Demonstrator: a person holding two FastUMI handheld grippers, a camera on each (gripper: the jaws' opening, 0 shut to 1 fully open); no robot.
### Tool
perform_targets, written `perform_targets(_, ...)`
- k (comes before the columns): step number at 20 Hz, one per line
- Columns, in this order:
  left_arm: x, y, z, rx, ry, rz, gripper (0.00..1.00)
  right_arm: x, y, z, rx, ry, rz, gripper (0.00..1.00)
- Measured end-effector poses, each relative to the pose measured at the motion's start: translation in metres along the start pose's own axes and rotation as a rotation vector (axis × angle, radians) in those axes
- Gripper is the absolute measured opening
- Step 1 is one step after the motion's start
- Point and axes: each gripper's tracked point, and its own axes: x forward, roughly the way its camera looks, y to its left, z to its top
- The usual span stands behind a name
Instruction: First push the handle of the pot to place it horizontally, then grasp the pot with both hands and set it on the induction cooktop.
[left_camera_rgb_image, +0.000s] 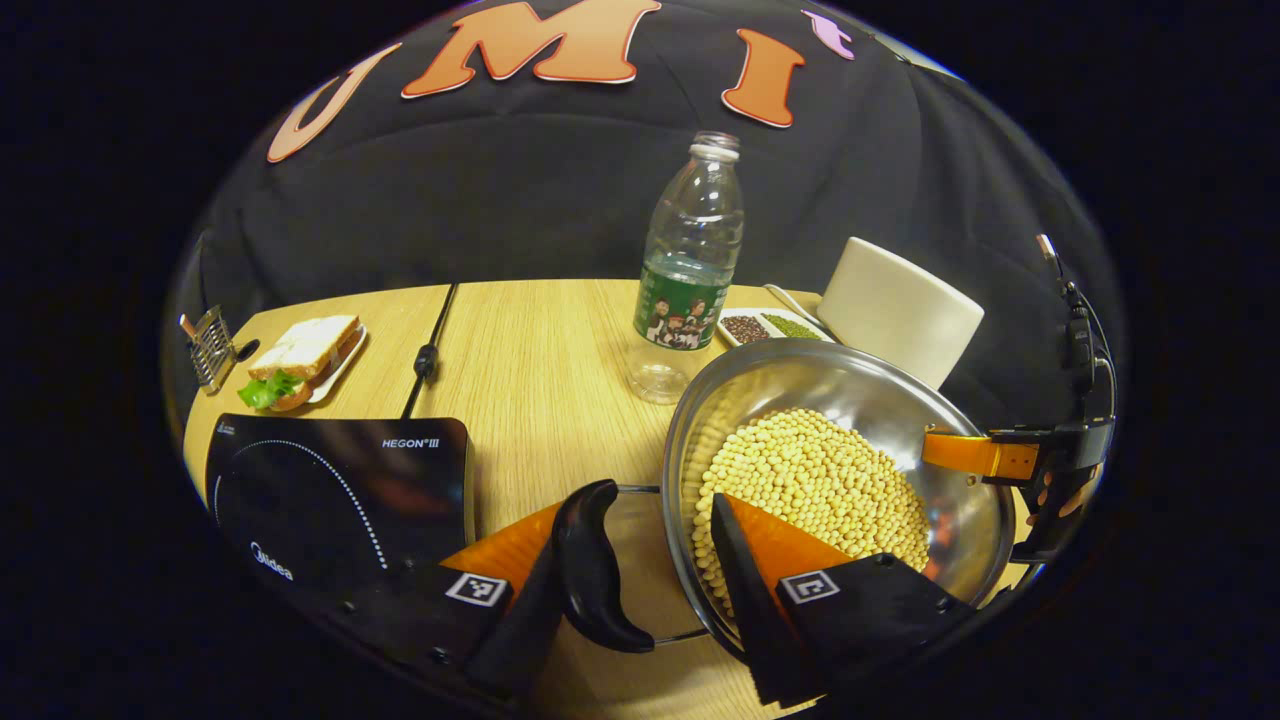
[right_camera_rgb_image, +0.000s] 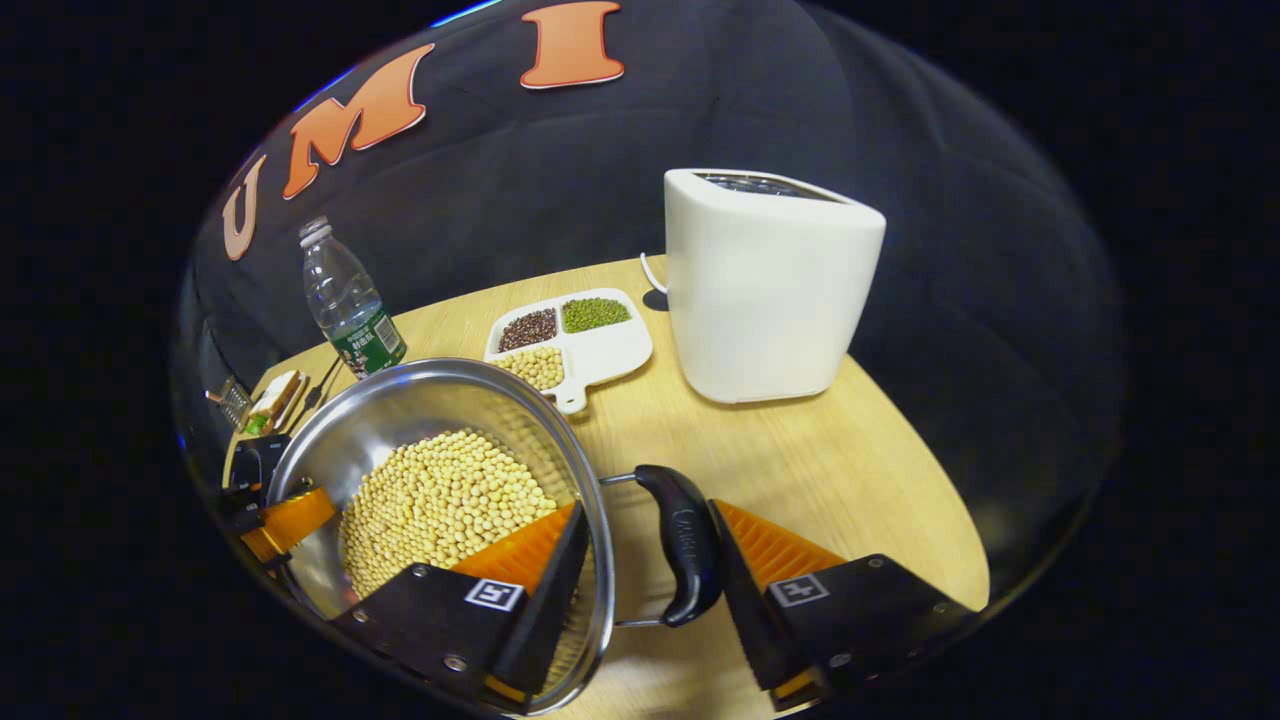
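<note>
A steel pot (left_camera_rgb_image: 820, 380) holding soybeans (left_camera_rgb_image: 820, 480) stands to the right of the black induction cooktop (left_camera_rgb_image: 340, 490). My left gripper (left_camera_rgb_image: 637, 510) straddles the pot's near rim. One finger is inside against the wall and the other presses the black side handle (left_camera_rgb_image: 590, 570). In the right gripper view the same pot (right_camera_rgb_image: 400, 410) is held likewise. My right gripper (right_camera_rgb_image: 646, 505) has one finger inside and one against the opposite handle (right_camera_rgb_image: 685, 540). Each gripper shows across the pot from the other, the right gripper (left_camera_rgb_image: 1000, 455) and the left gripper (right_camera_rgb_image: 285, 520). I cannot tell whether the pot rests on the table.
A plastic bottle (left_camera_rgb_image: 690, 270) stands just behind the pot. A white toaster (right_camera_rgb_image: 765, 290) and a divided dish of beans (right_camera_rgb_image: 575, 340) sit at the back. A sandwich on a plate (left_camera_rgb_image: 305, 355), a small metal rack (left_camera_rgb_image: 210, 345) and a black cable (left_camera_rgb_image: 430, 350) lie behind the cooktop.
</note>
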Motion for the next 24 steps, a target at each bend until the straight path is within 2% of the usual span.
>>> perform_targets(2,0.005,0.005,-0.002,-0.018,0.006,0.008,0.77,-0.002,0.000,-0.004,0.002,0.033,0.020,0.69)
perform_targets(5,0.004,0.006,-0.004,-0.026,0.046,0.050,0.71,-0.008,0.001,-0.008,0.068,0.056,0.043,0.55)
perform_targets(7,-0.001,0.004,-0.012,-0.041,0.093,0.064,0.67,-0.009,0.004,-0.014,0.070,0.063,0.034,0.51)
perform_targets(12,-0.043,0.006,0.002,-0.066,0.046,0.054,0.67,-0.050,0.007,0.002,0.066,-0.008,0.027,0.50)
perform_targets(16,-0.077,0.022,0.020,-0.076,-0.004,0.064,0.69,-0.090,0.031,0.012,0.052,-0.040,0.047,0.50)
perform_targets(19,-0.102,0.040,0.025,-0.094,-0.027,0.089,0.64,-0.107,0.054,0.013,0.038,-0.050,0.065,0.50)
perform_targets(20,-0.111,0.048,0.025,-0.100,-0.029,0.095,0.67,-0.112,0.061,0.013,0.035,-0.051,0.073,0.50)
perform_targets(24,-0.140,0.077,0.029,-0.121,-0.042,0.124,0.67,-0.126,0.095,0.014,0.012,-0.058,0.106,0.50)
